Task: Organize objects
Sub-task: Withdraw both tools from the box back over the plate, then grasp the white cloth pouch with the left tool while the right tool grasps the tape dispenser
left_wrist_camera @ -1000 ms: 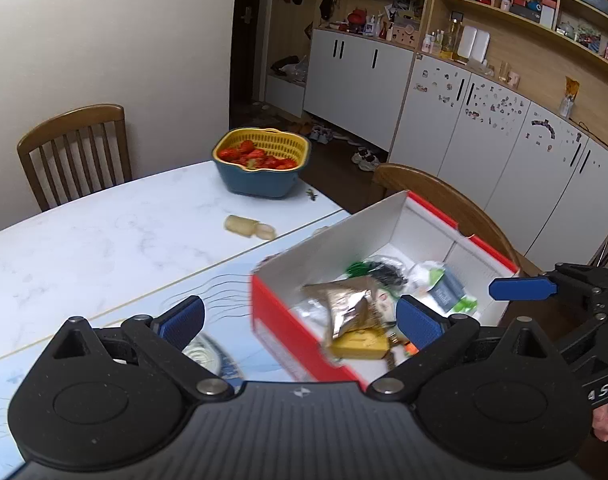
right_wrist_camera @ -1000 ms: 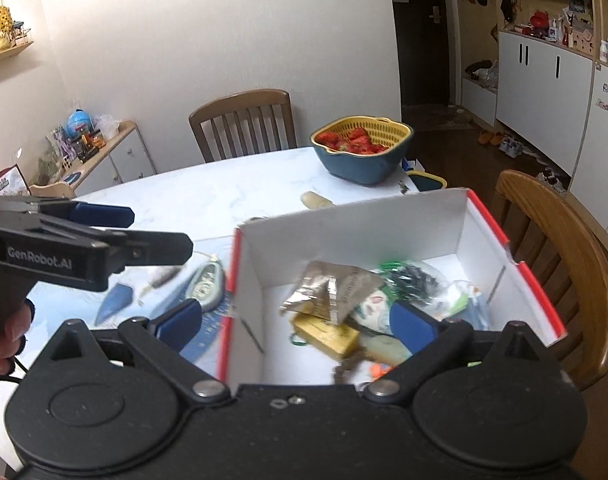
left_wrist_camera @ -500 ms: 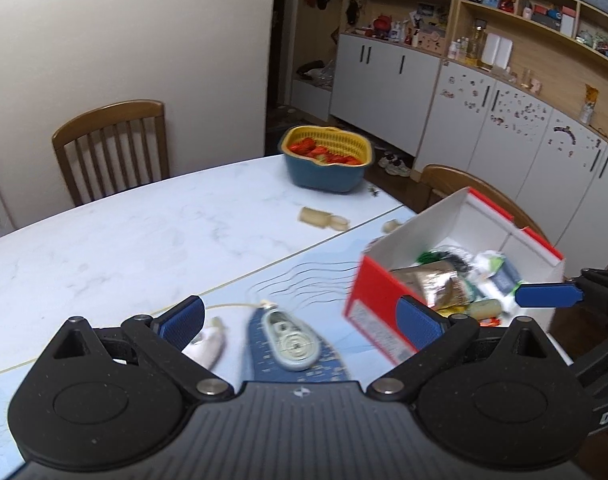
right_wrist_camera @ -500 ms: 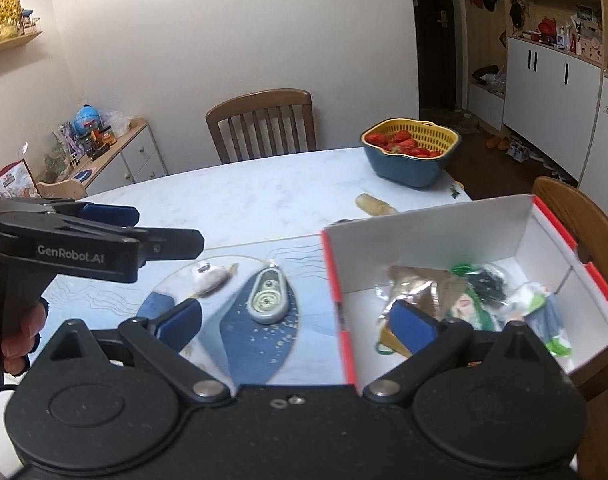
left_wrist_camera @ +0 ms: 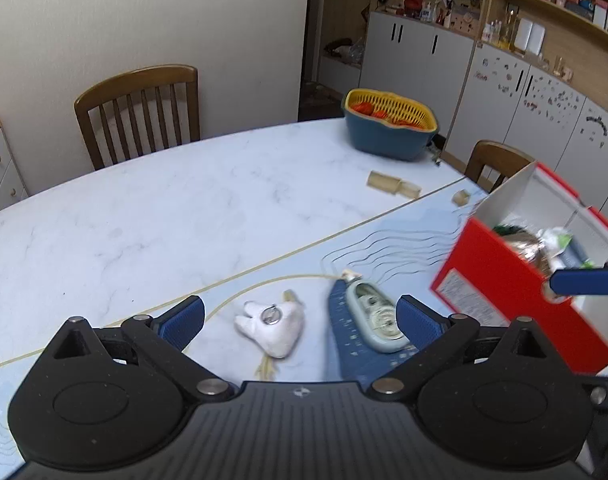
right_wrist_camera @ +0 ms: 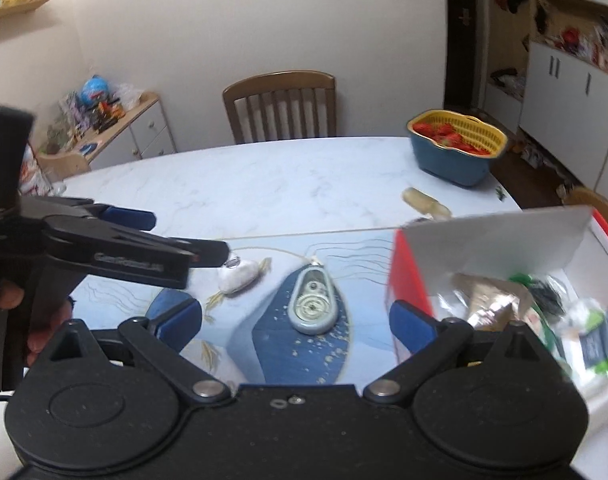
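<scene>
A red and white cardboard box (left_wrist_camera: 504, 280) (right_wrist_camera: 496, 240) holding packets and small items stands at the table's right end. On the blue patterned mat lie a grey-green correction tape dispenser (left_wrist_camera: 374, 318) (right_wrist_camera: 313, 304) and a white plush keychain (left_wrist_camera: 272, 326) (right_wrist_camera: 240, 274). My left gripper (left_wrist_camera: 300, 318) hovers open over both, nothing between its fingers; it also shows at the left of the right wrist view (right_wrist_camera: 176, 236). My right gripper (right_wrist_camera: 296, 318) is open above the dispenser, its fingertip (left_wrist_camera: 584, 282) showing near the box.
A blue and yellow basket (left_wrist_camera: 390, 128) (right_wrist_camera: 456, 150) of red fruit sits at the far right of the marble table. A pale stopper-like piece (left_wrist_camera: 392, 186) (right_wrist_camera: 426, 202) and a small cube (left_wrist_camera: 461, 198) lie before it. Wooden chairs (left_wrist_camera: 138, 112) (right_wrist_camera: 280, 106) stand behind; cabinets line the right wall.
Both grippers have swung left, away from the box and toward the mat. The dispenser and the plush keychain have come into view between the fingers. Both grippers stay open.
</scene>
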### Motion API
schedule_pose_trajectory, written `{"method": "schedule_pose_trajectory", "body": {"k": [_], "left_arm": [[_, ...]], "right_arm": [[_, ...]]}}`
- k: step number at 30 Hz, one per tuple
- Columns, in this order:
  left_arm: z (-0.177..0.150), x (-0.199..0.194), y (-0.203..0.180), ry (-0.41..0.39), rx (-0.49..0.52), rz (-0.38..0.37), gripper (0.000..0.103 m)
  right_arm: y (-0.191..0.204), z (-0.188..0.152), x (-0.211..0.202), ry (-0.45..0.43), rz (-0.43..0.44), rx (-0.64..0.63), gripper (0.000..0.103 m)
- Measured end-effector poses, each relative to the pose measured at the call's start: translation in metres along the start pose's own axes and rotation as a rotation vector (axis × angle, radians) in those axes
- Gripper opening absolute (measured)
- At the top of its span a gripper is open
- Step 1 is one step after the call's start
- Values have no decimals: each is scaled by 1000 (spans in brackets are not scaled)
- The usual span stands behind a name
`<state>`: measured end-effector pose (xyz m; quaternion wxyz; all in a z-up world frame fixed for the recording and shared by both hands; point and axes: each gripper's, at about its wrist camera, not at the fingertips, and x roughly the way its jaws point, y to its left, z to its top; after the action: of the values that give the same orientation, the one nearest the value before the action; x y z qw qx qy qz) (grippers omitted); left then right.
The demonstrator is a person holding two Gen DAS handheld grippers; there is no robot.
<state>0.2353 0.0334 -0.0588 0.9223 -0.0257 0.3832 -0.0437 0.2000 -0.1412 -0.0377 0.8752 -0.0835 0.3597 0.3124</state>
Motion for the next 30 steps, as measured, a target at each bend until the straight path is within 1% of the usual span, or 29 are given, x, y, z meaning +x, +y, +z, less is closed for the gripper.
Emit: {"method": "schedule_pose_trajectory", "body": {"k": [5, 11, 17, 21, 25, 29, 30], "left_arm": [[-9, 22, 14, 29, -10, 9, 103], [-18, 45, 30, 52, -48, 13, 103], [-20, 65, 37, 52, -34, 11, 103], [-22, 76, 34, 50, 6, 4, 103], [-24, 84, 32, 43, 33, -1, 102], [-25, 89, 32, 34, 42, -2, 101], [-25, 90, 32, 34, 42, -1, 101]], "right_arm": [[18, -6, 35, 29, -24, -64, 99], [20, -13, 74, 85, -51, -44, 96], [10, -14, 106, 108, -95, -7, 93], [2, -15, 119, 128, -106, 18, 91], [1, -17, 128, 143, -105, 19, 83], [-3, -17, 134, 147, -95, 50, 81], [-4, -17, 136, 147, -94, 52, 78]]}}
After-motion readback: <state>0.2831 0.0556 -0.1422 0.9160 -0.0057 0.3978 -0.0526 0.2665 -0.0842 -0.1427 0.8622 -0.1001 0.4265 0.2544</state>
